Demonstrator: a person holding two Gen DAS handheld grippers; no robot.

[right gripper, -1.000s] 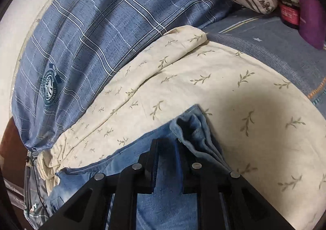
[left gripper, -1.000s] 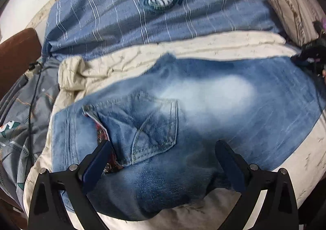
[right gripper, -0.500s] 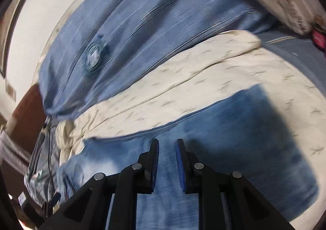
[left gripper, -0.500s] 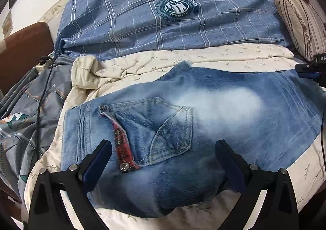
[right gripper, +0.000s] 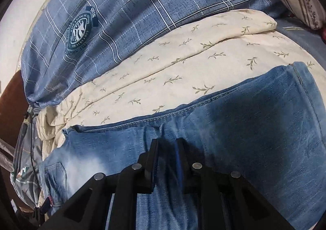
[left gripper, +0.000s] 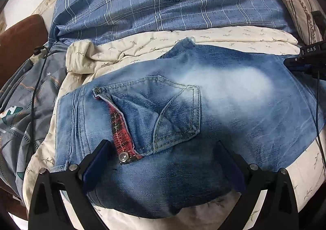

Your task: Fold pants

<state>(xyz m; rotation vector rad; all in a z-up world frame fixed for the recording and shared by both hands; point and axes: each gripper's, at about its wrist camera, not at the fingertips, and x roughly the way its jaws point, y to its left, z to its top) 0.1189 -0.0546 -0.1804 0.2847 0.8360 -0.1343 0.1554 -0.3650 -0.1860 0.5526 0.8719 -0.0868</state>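
Now 1 pair of jeans (left gripper: 234, 95), 1 back pocket (left gripper: 175, 116), 2 hand-held grippers (left gripper: 163, 160) (right gripper: 166, 158)

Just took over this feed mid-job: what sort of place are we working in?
Most likely a bedroom, working on a bed. The jeans lie on a cream leaf-print sheet, with a blue plaid duvet bunched behind and a striped pillow at the far right.
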